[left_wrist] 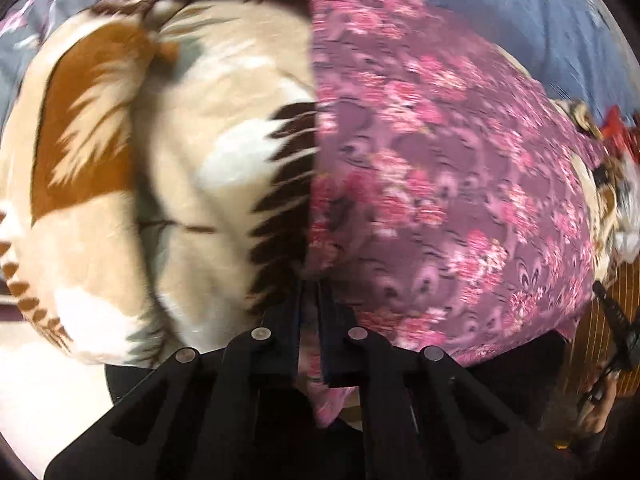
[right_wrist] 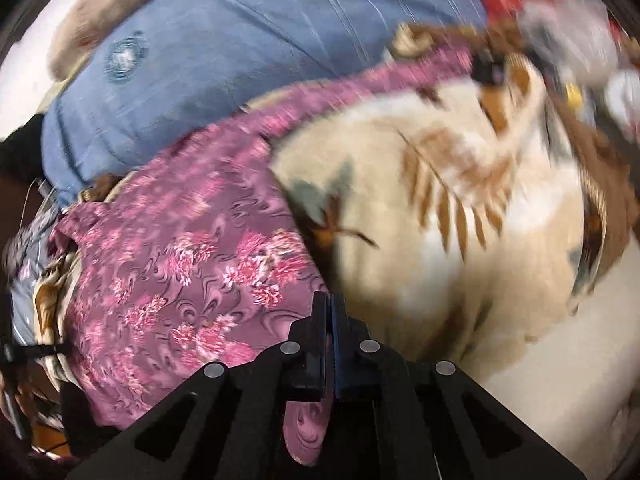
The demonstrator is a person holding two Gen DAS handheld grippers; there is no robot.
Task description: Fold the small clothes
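While the beige leaf-print blanket (left_wrist: 192,152) lies underneath, we see the purple garment (left_wrist: 440,184) with pink flowers spread over it, its edges pinched by our left gripper (left_wrist: 310,292) and right gripper (right_wrist: 330,304).

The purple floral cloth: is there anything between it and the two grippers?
Nothing visible. The left gripper and the right gripper are each shut directly on an edge of the purple floral cloth, which lies spread over the beige blanket.
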